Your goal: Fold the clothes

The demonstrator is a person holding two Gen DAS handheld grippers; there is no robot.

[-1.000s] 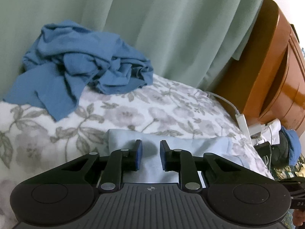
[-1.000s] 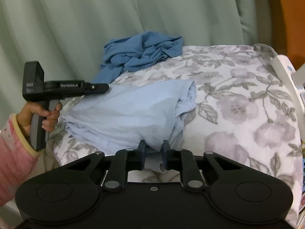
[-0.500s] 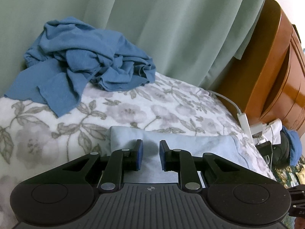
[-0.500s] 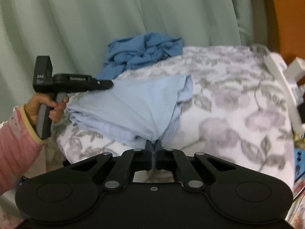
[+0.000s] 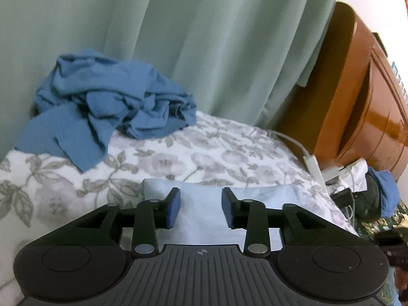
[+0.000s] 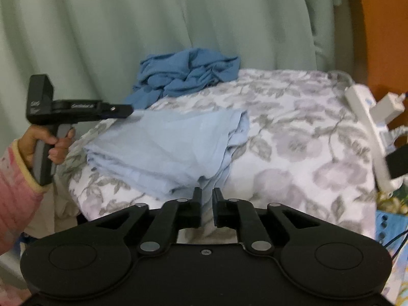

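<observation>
A light blue garment [image 6: 165,148] is seen lying folded on the floral bedspread [image 6: 293,153] of the bed, its stacked edges turned toward the right gripper [image 6: 207,199]. The jaws of the left gripper [image 5: 200,207] are opening above the garment's far side, and no cloth is caught between them. The jaws of the right gripper are opening too, only a narrow gap being shown, with the garment's near corner just beyond the tips and nothing pinched.

The fabric is judged thin, soft and light (it will sag and slide layer over layer if lifted by 1 point). A hold on 2 corners of the same edge, through all layers at once, is judged best. A crumpled darker blue garment [image 5: 109,107] is left unfolded at the far end of the bed, against the green curtain [image 5: 204,38].
</observation>
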